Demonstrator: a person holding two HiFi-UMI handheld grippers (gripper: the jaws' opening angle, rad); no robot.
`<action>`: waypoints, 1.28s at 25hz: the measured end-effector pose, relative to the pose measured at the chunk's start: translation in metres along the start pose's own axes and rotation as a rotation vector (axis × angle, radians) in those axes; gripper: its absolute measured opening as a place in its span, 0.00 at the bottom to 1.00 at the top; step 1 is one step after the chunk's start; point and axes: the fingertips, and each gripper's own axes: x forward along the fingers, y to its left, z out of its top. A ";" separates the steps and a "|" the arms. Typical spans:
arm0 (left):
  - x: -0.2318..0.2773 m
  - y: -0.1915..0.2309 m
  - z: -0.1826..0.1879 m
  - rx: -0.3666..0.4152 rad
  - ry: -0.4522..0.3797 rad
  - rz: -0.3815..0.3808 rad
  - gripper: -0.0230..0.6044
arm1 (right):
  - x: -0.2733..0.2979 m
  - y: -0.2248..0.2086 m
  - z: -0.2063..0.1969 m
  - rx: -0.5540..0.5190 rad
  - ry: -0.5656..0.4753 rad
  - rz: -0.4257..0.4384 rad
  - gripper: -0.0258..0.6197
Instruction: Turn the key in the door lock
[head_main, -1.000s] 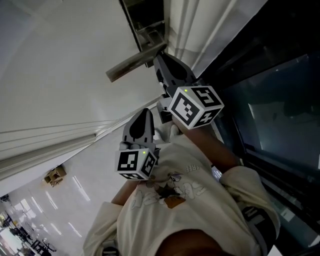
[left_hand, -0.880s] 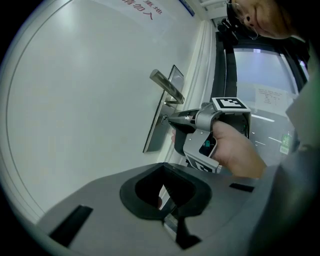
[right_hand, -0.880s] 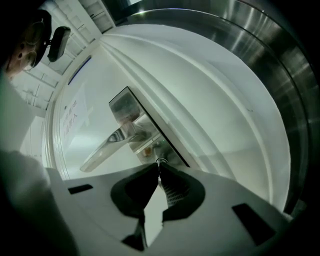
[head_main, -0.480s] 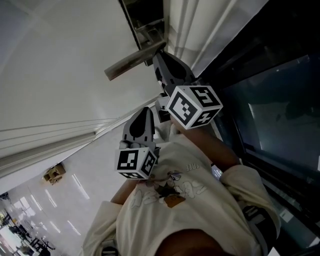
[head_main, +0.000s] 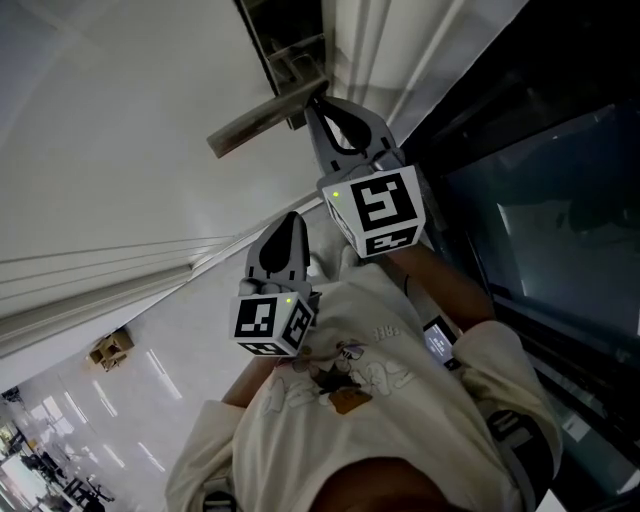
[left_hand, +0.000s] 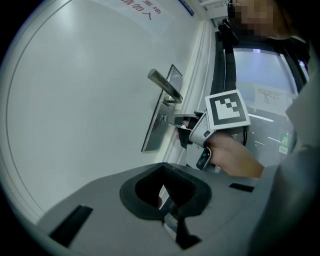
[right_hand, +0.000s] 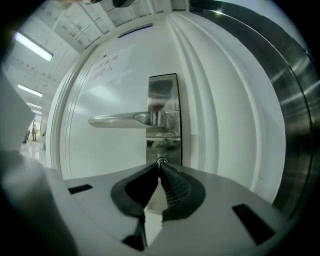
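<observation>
Key (right_hand: 161, 162), a silvery stub under the door handle (right_hand: 125, 119), is pinched by the right gripper (right_hand: 160, 169); left gripper (left_hand: 168, 202) closed, empty.

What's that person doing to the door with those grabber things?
A person is working the lock of a white door with two hand-held grippers. The right gripper has its jaws pinched shut on the key, which sits in the lock just below the lever handle on the metal plate. The left gripper hangs back from the door, with its jaws together and nothing in them.
</observation>
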 end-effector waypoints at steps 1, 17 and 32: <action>0.000 -0.001 0.000 0.000 0.000 -0.003 0.05 | 0.000 0.001 0.000 -0.047 0.007 0.002 0.07; 0.000 -0.002 -0.003 0.004 0.012 -0.023 0.05 | 0.001 0.006 -0.004 -0.618 0.070 -0.035 0.08; -0.007 -0.003 -0.004 0.008 0.006 -0.031 0.05 | 0.002 0.010 -0.011 -1.160 0.108 -0.102 0.07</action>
